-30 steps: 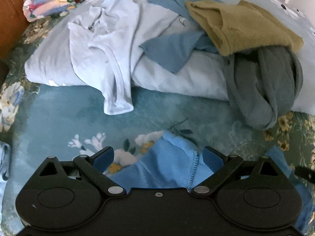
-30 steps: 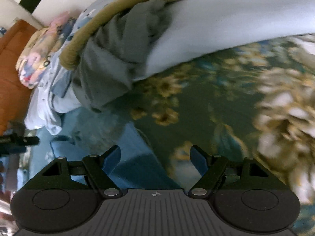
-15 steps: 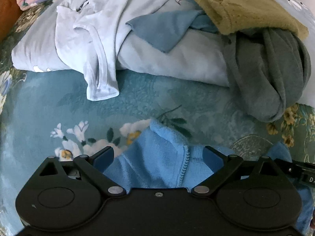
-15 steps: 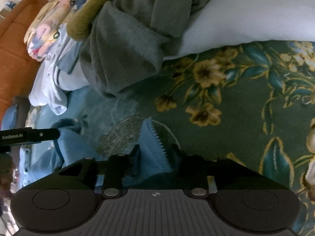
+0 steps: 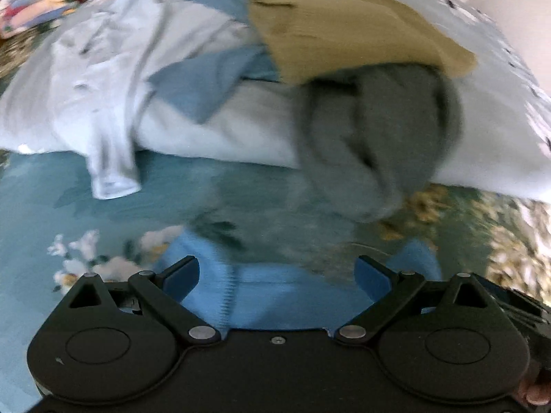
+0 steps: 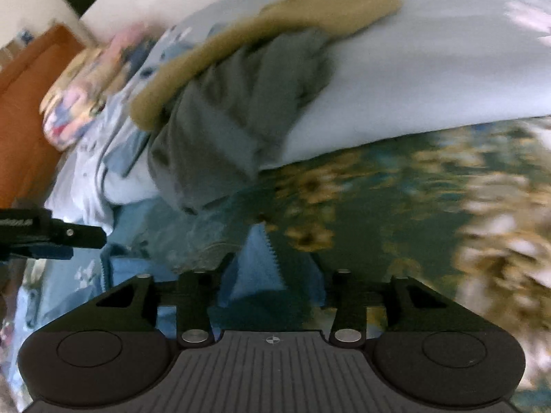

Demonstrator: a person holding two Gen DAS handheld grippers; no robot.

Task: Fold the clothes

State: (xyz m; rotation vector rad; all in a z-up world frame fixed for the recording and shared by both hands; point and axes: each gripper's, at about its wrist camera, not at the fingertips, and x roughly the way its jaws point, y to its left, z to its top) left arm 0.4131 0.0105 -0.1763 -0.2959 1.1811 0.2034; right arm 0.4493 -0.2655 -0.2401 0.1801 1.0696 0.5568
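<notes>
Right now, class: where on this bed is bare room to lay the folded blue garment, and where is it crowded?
Free: the teal floral bedspread between the blue fleece garment and the clothes pile, below the pale sleeve; also the dark floral stretch right of the grey sweater. Crowded: the pillow ridge, heaped with the mustard sweater and shirts.

The right gripper [image 6: 272, 268], clamped tight on the blue zippered garment [image 6: 265, 261] half a second ago, is now opening its jaws partway, with the zipper edge between them. The left gripper [image 5: 277, 270] is sliding sideways, so the garment's zipper [image 5: 229, 296] is now lying nearer its left finger, and both views are blurring.
</notes>
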